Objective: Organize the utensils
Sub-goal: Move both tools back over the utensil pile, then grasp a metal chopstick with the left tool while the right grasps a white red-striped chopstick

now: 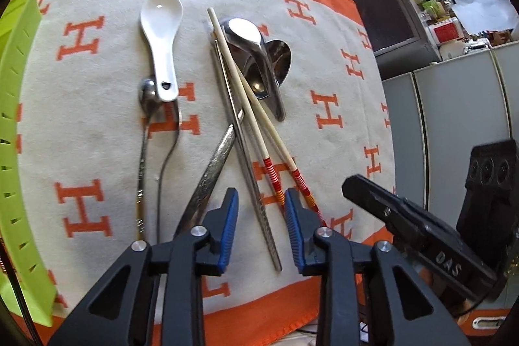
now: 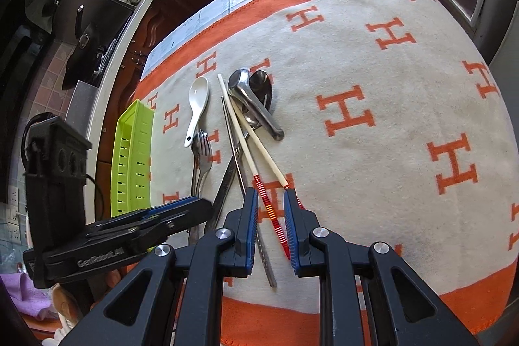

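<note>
Cloth, cream with an orange border and orange H letters, covers the table and carries all the cutlery. At the far left stands a lime-green slotted tray, nothing visible in it. Just right of it a white ceramic spoon lies with its handle end over the heads of a fork and a slim metal spoon. Nearer the middle, a metal ladle rests across a tangle of metal chopsticks, a flat metal handle and two pale wooden chopsticks with red-striped ends.

The left gripper hangs over this tangle, its blue pads partly apart on either side of a metal chopstick and clear of it. The right gripper is beside it to the right, jaws narrow around a striped chopstick end; whether the pads press on it I cannot tell.
</note>
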`<state>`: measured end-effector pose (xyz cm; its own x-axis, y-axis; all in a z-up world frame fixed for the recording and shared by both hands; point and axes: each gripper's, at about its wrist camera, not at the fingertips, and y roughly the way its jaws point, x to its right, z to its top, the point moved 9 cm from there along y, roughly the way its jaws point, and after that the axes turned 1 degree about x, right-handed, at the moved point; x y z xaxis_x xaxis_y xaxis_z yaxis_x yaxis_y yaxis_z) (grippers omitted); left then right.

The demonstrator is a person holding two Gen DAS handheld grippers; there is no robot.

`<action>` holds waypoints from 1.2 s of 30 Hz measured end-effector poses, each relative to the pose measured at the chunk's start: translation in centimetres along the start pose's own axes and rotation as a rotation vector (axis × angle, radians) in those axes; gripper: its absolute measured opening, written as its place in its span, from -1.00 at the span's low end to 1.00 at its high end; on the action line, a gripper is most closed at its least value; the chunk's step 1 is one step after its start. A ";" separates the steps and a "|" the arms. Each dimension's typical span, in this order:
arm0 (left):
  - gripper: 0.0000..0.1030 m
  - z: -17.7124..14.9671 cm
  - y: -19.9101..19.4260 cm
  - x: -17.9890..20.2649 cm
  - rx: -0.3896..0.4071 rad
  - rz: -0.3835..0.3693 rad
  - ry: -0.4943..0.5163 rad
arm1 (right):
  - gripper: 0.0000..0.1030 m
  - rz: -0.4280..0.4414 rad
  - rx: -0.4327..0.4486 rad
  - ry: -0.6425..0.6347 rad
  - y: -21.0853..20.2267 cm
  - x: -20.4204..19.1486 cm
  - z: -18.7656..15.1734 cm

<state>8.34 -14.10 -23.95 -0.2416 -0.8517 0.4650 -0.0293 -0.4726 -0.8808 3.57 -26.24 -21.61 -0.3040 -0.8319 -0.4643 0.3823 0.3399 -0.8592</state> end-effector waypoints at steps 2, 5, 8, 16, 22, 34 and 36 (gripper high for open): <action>-0.60 0.3 1.1 0.1 -0.018 0.019 -0.018 | -0.66 0.009 0.002 0.010 0.0 0.3 -0.1; -0.63 0.4 2.4 0.2 -0.039 0.052 -0.027 | -0.66 0.021 0.002 0.024 0.1 0.8 -0.1; -0.66 0.3 3.6 0.2 -0.057 0.106 -0.024 | -0.66 0.033 0.005 0.038 0.0 1.3 -0.1; -0.71 0.3 4.5 0.4 -0.053 0.208 -0.010 | -0.66 0.054 0.008 0.065 0.4 1.9 -0.3; -0.88 0.5 5.1 1.0 -0.038 0.266 0.005 | -0.66 0.058 0.008 0.070 0.5 2.1 -0.5; -0.94 -0.2 0.8 0.1 0.017 0.165 -0.007 | -0.66 0.055 -0.046 0.010 2.4 0.4 -0.9; -0.94 -0.3 -0.3 -0.3 0.030 0.152 -0.019 | -0.66 0.053 -0.065 -0.017 3.2 -0.4 -0.8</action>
<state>8.17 -13.63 -23.92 -0.2224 -0.9179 0.3286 0.0349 -0.3443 -0.9382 4.22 -24.44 -24.34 -0.2700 -0.8192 -0.5059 0.3399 0.4105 -0.8461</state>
